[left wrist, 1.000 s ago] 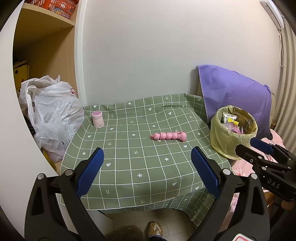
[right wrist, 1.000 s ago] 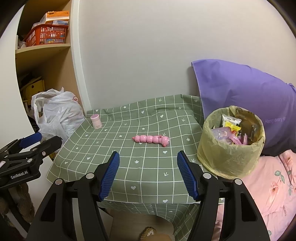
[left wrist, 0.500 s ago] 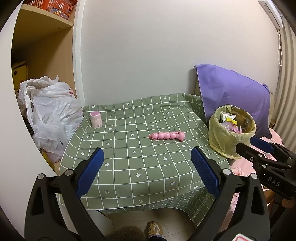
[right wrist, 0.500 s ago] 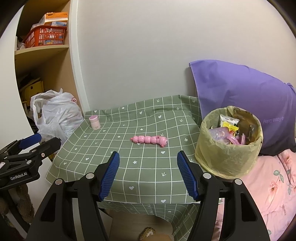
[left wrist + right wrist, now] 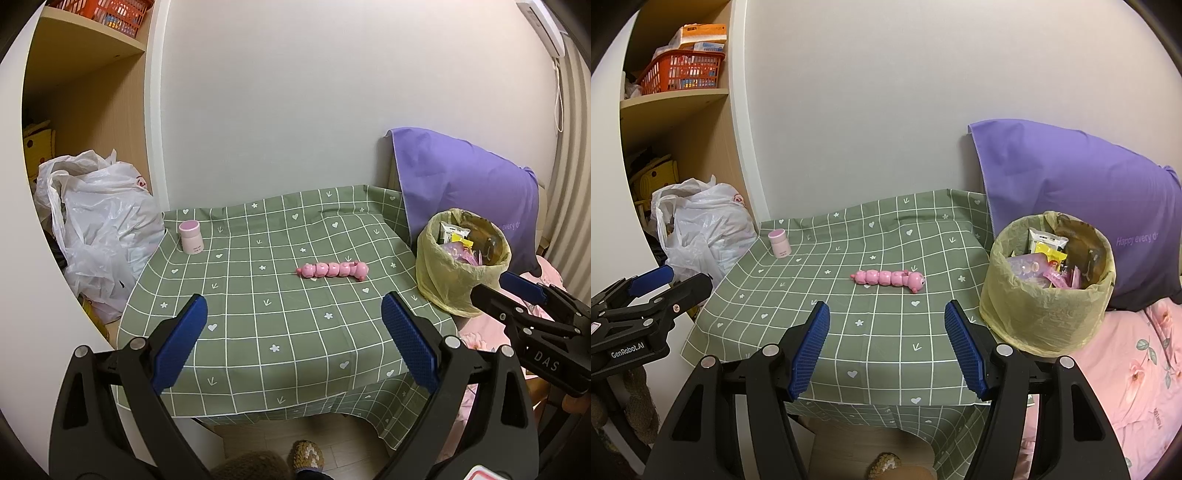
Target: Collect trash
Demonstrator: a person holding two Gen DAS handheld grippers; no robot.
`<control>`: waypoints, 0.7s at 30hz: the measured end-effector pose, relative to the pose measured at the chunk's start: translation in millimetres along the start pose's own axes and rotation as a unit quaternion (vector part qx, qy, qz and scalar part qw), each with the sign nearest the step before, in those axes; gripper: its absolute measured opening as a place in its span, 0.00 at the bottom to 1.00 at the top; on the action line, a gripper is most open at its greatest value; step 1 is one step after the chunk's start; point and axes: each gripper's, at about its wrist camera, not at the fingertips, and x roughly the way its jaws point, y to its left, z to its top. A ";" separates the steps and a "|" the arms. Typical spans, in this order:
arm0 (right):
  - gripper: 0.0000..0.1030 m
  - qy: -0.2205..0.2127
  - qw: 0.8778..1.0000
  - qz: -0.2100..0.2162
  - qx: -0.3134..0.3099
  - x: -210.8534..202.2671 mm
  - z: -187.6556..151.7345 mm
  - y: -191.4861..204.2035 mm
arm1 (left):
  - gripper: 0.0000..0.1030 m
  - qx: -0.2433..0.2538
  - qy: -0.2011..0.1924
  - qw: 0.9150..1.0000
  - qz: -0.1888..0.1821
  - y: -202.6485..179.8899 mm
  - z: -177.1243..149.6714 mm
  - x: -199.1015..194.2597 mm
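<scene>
Green checked cloth covers the table [image 5: 280, 332] in the left wrist view, and compared with a second ago the whole scene sits slightly smaller and lower, so the left gripper [image 5: 291, 317] has drawn back a little from the near edge. Its blue fingers [image 5: 177, 343] stand wide apart with nothing between them. A pink caterpillar toy [image 5: 332, 270] lies right of the middle of the table, a small pink jar [image 5: 191, 237] at the far left corner, both where they were. Just off the right edge stands the bin [image 5: 450, 280], lined with a yellow bag and filled with wrappers

In the right wrist view the right gripper [image 5: 886, 339] also hangs back from the near edge, fingers [image 5: 964, 347] spread wide and empty, the toy [image 5: 888, 278] now farther ahead than before. The bin [image 5: 1038, 314] rests on pink bedding [image 5: 1137, 369] beside the right edge, before a purple pillow [image 5: 1071, 192]
</scene>
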 end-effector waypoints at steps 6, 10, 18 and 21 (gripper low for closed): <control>0.59 0.000 1.000 0.001 -0.001 -0.1 -0.1 0.4 | 0.88 -0.002 -0.002 1.000 0.003 -0.3 0.3 -1.0; 0.59 0.000 1.000 0.002 -0.002 0.0 0.2 0.5 | 0.88 -0.002 -0.004 1.000 0.003 1.2 0.8 -0.5; 0.59 0.000 1.000 0.002 -0.017 1.1 3.3 0.0 | 0.88 -0.001 -0.012 1.000 0.011 2.4 1.3 -3.4; 0.59 0.001 1.000 0.004 -0.021 4.3 3.4 0.9 | 0.88 0.001 -0.012 1.000 0.015 2.8 1.1 -1.5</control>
